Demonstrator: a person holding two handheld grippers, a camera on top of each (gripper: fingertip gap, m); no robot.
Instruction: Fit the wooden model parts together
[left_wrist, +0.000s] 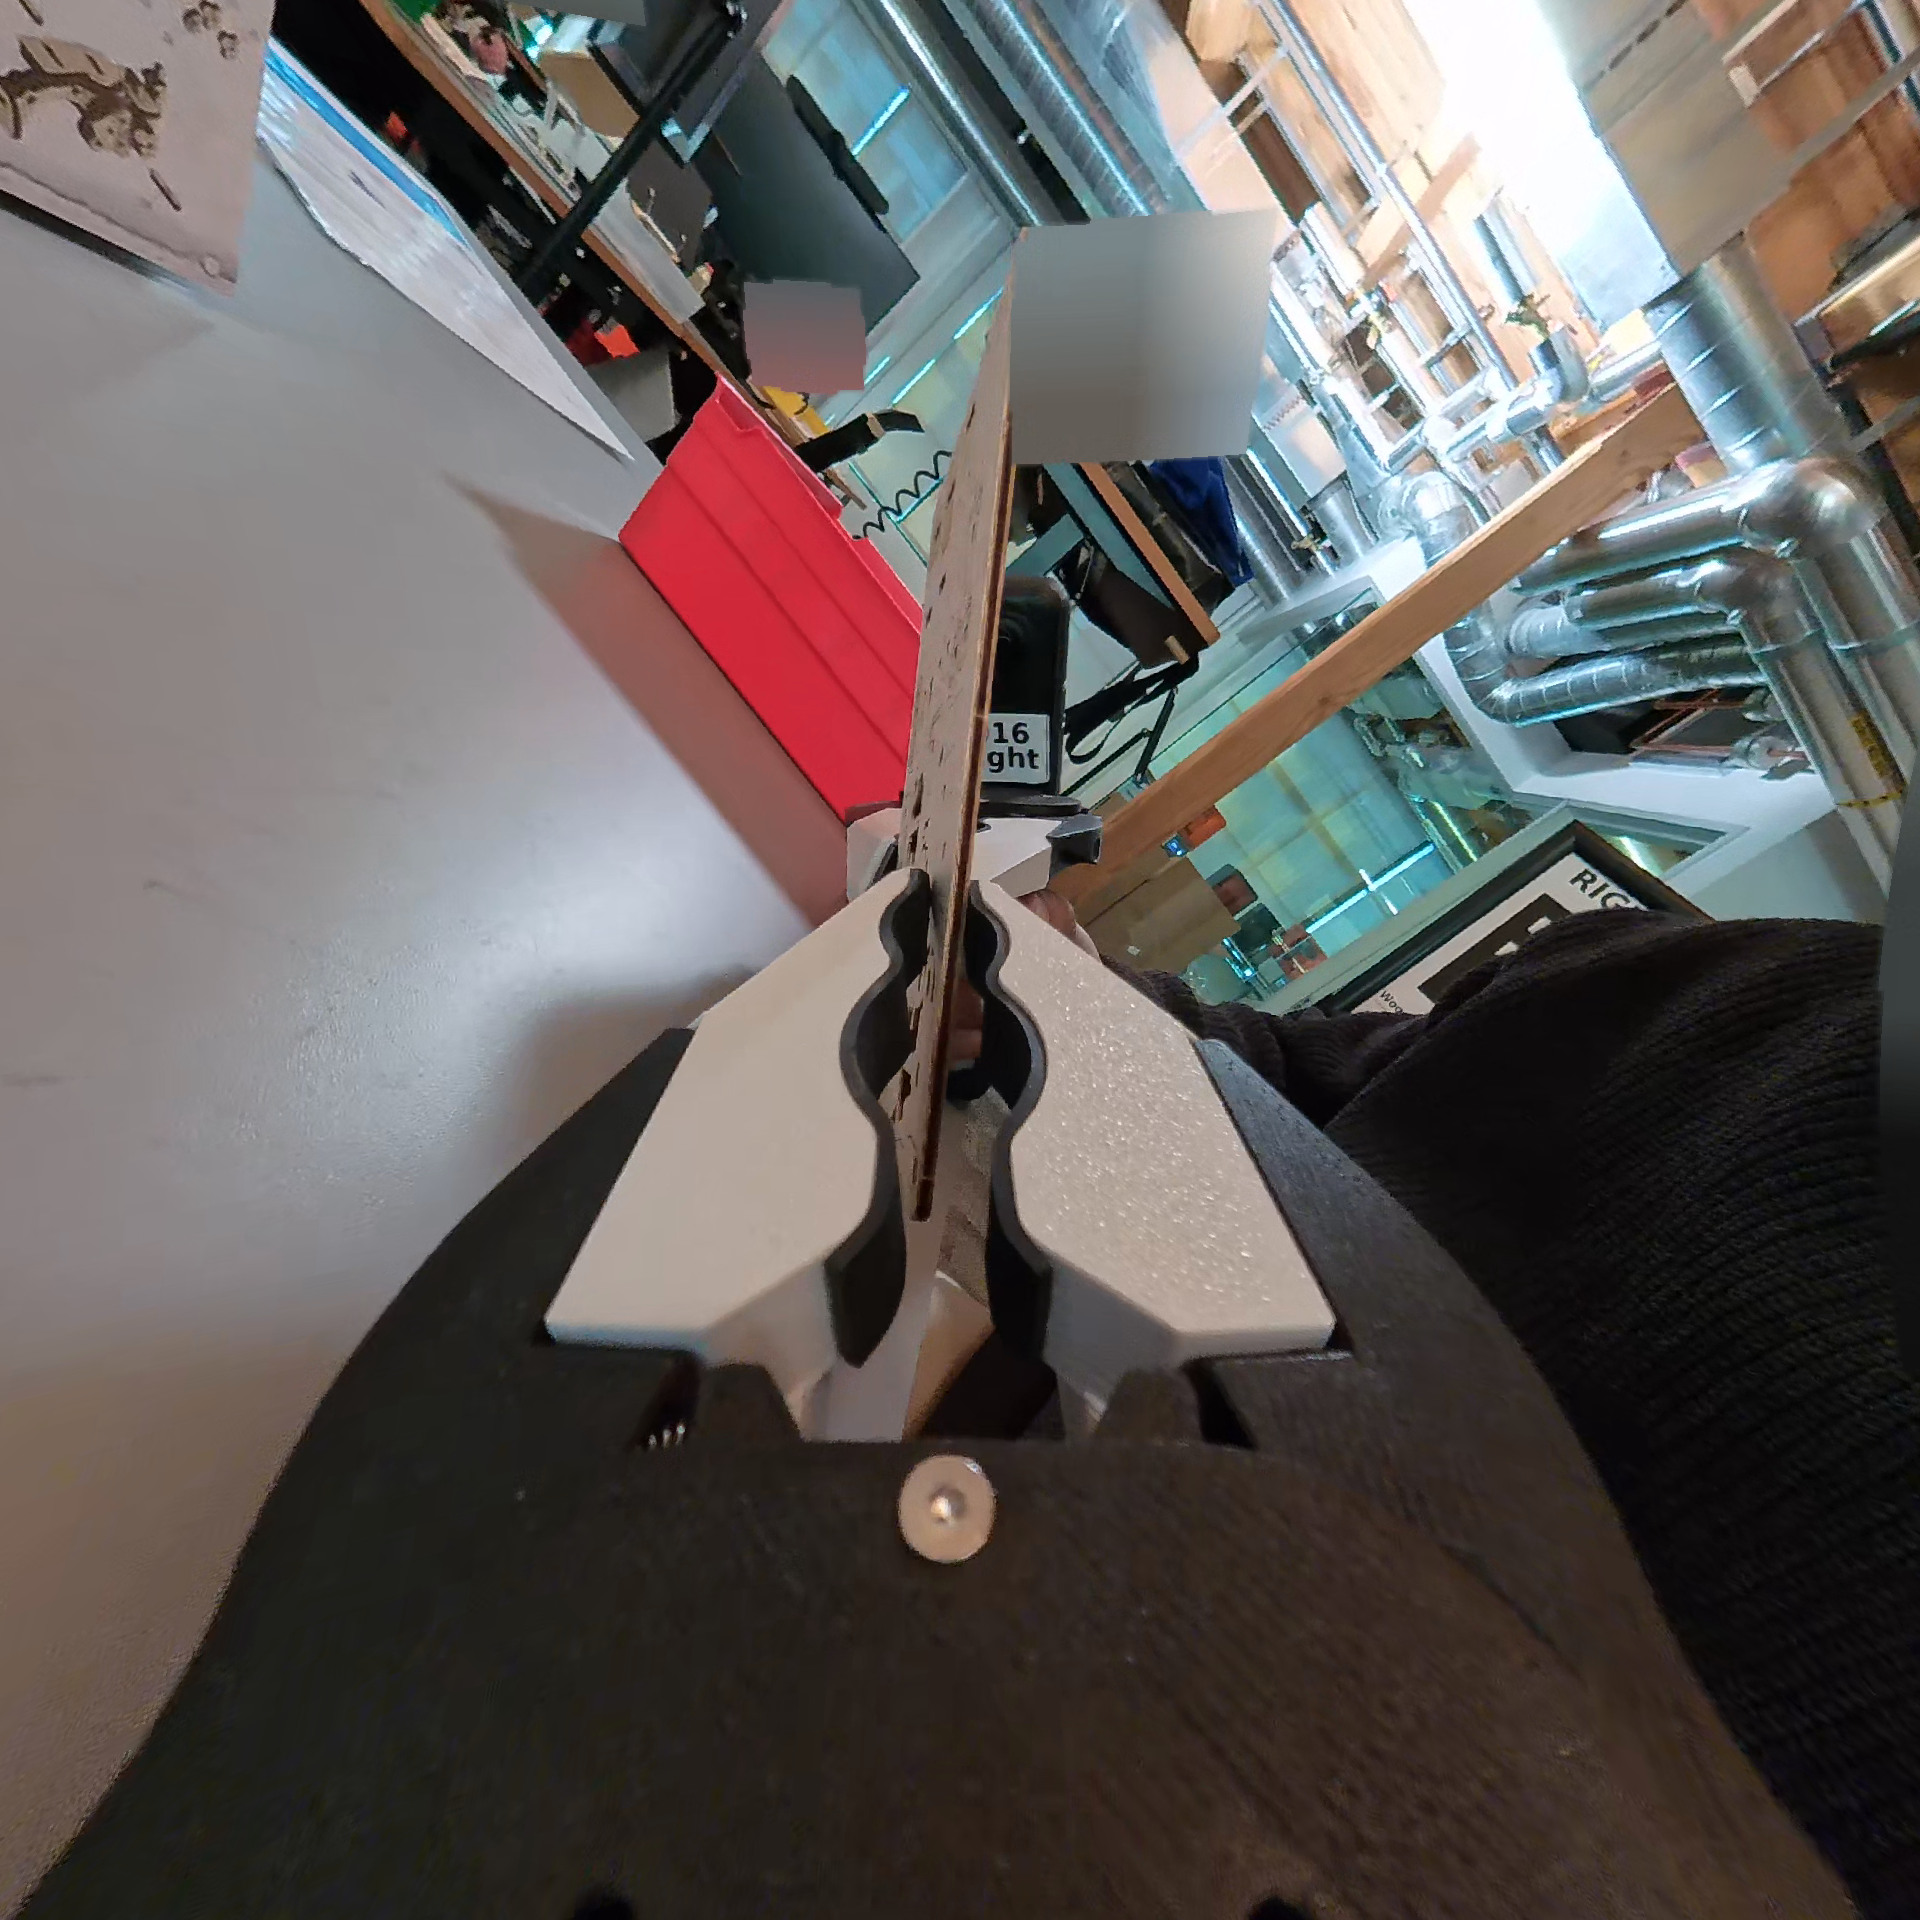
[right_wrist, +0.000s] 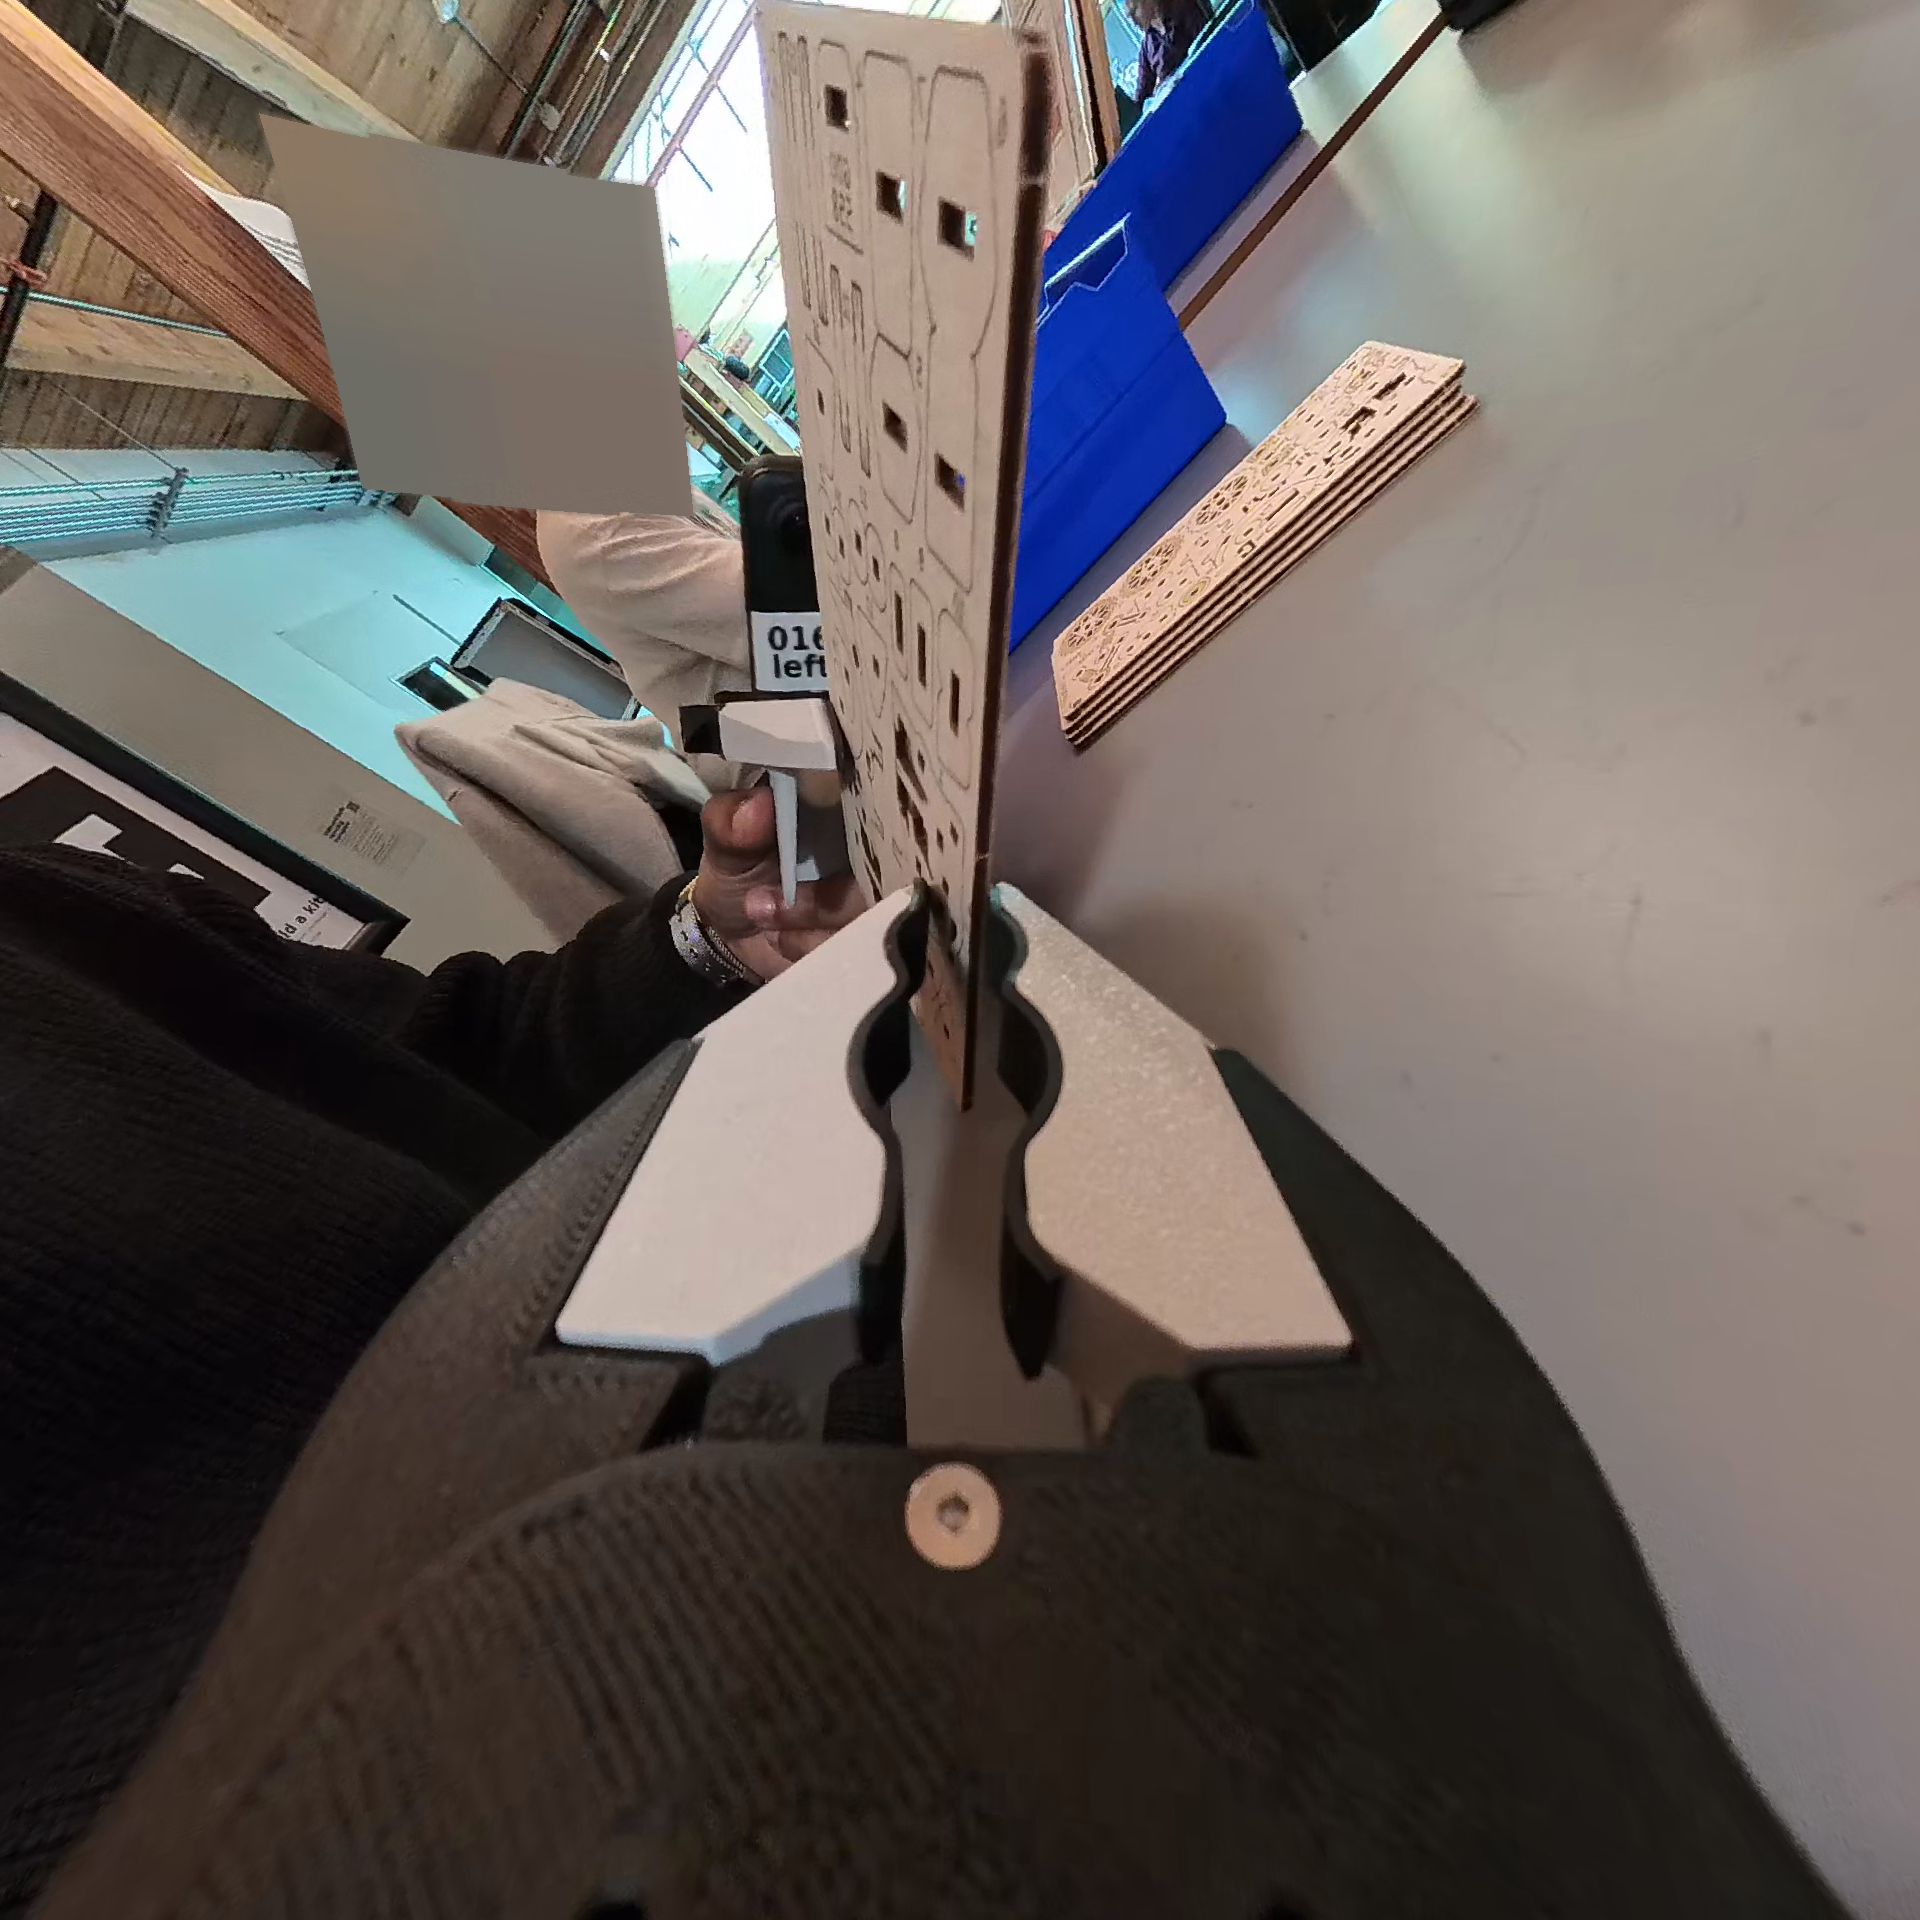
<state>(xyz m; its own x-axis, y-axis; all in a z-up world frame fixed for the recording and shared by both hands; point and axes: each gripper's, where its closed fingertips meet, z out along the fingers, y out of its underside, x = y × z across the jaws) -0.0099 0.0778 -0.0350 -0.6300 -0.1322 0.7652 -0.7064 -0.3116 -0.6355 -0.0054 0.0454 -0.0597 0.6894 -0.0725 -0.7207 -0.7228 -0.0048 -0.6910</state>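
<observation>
A thin wooden sheet (left_wrist: 956, 665) with laser-cut model parts stands edge-on between both grippers, held in the air beside the table. My left gripper (left_wrist: 945, 914) is shut on one edge of it. My right gripper (right_wrist: 951, 914) is shut on the opposite edge of the same sheet (right_wrist: 914, 416), whose cut outlines and square holes face the camera. Each gripper shows in the other's view behind the sheet: the right one (left_wrist: 1023, 831) and the left one (right_wrist: 779, 738), the latter held by a hand (right_wrist: 748, 883).
A stack of several more wooden part sheets (right_wrist: 1268, 551) lies on the grey table (right_wrist: 1558, 831). A blue bin (right_wrist: 1112, 416) stands behind it. A red bin (left_wrist: 769, 592) and printed papers (left_wrist: 114, 114) sit on the table (left_wrist: 312, 831). A dark knitted sleeve (left_wrist: 1610, 1247) is close by. Across from one pair of fingers to the other is roughly 5 centimetres.
</observation>
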